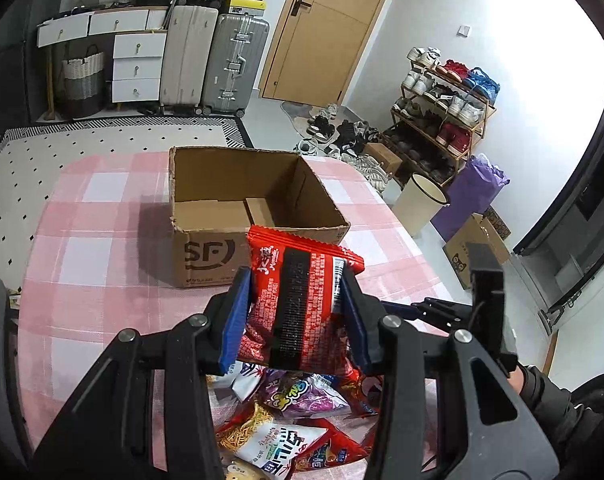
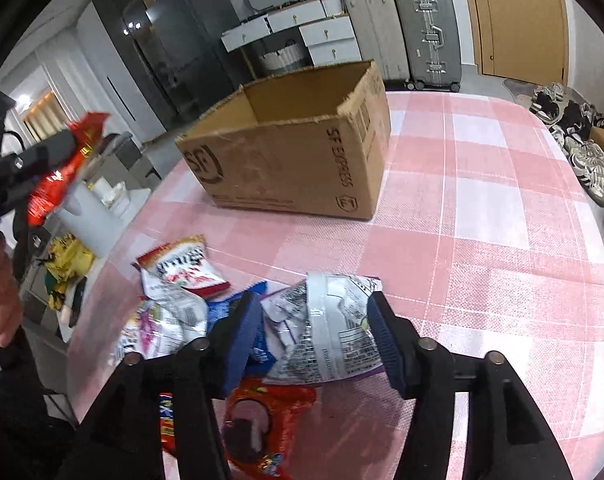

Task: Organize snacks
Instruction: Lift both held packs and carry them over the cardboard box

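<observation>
Carriage to the carton is the step I judge to be in hand on my left side. My left gripper point(image 1: 297, 312) is clamped on a red snack packet point(image 1: 302, 300), both blue pads pressing its sides, held in the air short of the open cardboard box point(image 1: 257, 216), which stands on the pink checked tablecloth point(image 1: 101, 220) and looks empty inside apart from its folded bottom flaps. The next move there, in my judgement, calls for carrying the packet over the near rim and letting go only once it is above the opening.

My right gripper point(image 2: 314, 332) has its jaws partly spread around a silver-backed purple packet point(image 2: 326, 332) lying on the snack pile point(image 2: 173, 304); the pads sit beside its edges, and I cannot confirm that they press on it. I judge it needs to close before any lift.

The right wrist view alone shows the box's long side, the left gripper from outside at the frame's left edge with the red packet in it, and a hand below. The left wrist view alone shows the box interior, plus more packets beneath the held one.
</observation>
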{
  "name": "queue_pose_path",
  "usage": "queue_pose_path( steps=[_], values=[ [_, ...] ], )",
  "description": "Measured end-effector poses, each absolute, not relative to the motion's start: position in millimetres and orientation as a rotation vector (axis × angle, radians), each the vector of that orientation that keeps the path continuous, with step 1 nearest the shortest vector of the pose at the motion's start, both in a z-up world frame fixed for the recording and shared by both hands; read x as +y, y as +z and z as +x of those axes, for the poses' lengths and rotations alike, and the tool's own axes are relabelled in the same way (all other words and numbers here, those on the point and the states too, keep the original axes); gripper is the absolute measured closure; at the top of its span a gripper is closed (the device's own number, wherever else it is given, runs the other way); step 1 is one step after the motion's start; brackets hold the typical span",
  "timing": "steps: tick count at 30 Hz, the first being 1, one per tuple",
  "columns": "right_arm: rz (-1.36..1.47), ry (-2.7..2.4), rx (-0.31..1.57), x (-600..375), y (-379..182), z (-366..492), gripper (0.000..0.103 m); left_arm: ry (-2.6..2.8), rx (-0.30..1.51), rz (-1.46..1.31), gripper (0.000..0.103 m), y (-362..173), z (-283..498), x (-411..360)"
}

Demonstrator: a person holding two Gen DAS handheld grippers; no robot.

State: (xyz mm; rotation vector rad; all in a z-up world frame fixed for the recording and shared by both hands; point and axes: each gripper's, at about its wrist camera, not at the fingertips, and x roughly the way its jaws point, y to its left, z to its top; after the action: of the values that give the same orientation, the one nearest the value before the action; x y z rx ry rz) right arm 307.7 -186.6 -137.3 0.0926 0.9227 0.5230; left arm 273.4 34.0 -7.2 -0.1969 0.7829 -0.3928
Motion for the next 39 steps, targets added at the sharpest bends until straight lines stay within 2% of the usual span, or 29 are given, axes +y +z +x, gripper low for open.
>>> queue_pose_path(
  steps=[9,10,11,16,17,28,39],
  values=[
    [0.071,0.525,0.989,-179.0,-167.1,324.7,0.039,-0.383,0.794,-0.195,0.063,-19.4,275.8,40.6],
    [0.074,0.524,0.994,-178.6,-169.4,325.8,0.042,-0.382,0.795,-0.194,0.063,-19.6,275.9,40.8],
    [0.080,0.521,0.997,-179.8,-171.7,327.0,0.049,-0.380,0.796,-0.195,0.063,-20.2,276.5,41.7],
    [0.120,0.527,1.005,-186.0,-172.2,330.3,0.056,-0.380,0.797,-0.195,0.063,-20.8,277.7,42.8],
    [0.121,0.528,1.000,-186.6,-170.6,329.6,0.068,-0.380,0.796,-0.196,0.063,-20.7,277.6,42.8],
    [0.204,0.572,0.922,-195.7,-143.7,318.9,0.070,-0.380,0.794,-0.193,0.063,-19.2,282.4,39.9],
    [0.256,0.667,0.700,-196.9,-42.7,292.9,0.070,-0.373,0.771,-0.177,0.063,-8.6,286.7,33.2]
  ],
)
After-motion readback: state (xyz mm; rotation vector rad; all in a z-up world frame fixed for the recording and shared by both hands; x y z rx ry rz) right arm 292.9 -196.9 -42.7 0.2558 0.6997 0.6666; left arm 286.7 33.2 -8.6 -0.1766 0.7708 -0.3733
